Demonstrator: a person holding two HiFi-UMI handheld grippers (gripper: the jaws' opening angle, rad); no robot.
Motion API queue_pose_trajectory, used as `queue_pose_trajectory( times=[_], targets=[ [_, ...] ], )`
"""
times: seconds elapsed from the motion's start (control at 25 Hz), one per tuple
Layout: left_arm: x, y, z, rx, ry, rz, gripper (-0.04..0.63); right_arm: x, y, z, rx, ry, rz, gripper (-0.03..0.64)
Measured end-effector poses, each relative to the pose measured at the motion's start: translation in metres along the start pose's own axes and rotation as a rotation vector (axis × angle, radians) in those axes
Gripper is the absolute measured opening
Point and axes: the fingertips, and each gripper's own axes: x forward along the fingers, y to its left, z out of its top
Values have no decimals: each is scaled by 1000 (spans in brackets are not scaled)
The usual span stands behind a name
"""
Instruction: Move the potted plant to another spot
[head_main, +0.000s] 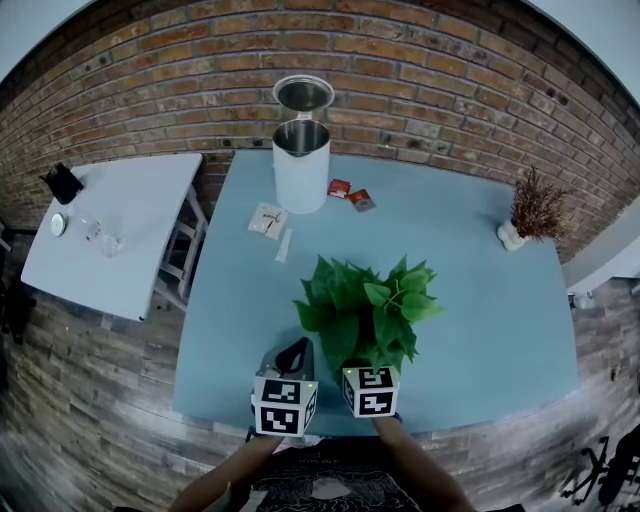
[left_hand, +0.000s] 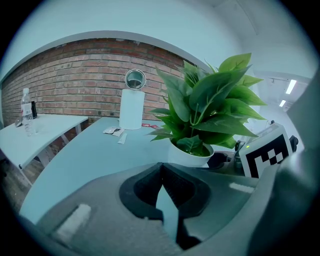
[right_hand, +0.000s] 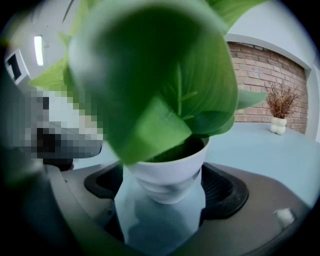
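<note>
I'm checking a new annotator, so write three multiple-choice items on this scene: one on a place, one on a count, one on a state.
1. What stands between the right tool's jaws?
A. the potted plant
B. a paper sachet
C. nothing

2. How many red packets lie beside the white kettle?
A. one
B. two
C. four

3. How do the left tool's jaws stand?
A. wide apart
B. clamped on a leaf
C. closed together, empty

Answers:
1 A: in the right gripper view the plant's white pot fills the gap between the jaws.
2 B: the head view shows two, just right of the kettle.
3 C: in the left gripper view the tips meet with nothing held.
</note>
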Motion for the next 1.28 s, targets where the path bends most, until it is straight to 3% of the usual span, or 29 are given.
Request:
queue_pose_trajectory(
  times=[0.12,0.32,0.72,1.28],
  targets=[
    [-1,-4,-1,-1,2,-7,-3,-4,1,-2,-3,5,1,474],
    [1,-11,-5,5,9,-12,-2,-12,-3,-8,-26,11,2,392],
    [-3,-39,-10,14,9,-6,-2,-33,0,-6,-55,-21,56,340],
    [-11,-96,-11,20,-14,-3,-2,-83,-23,-8,-76,-32,75,208]
  ],
)
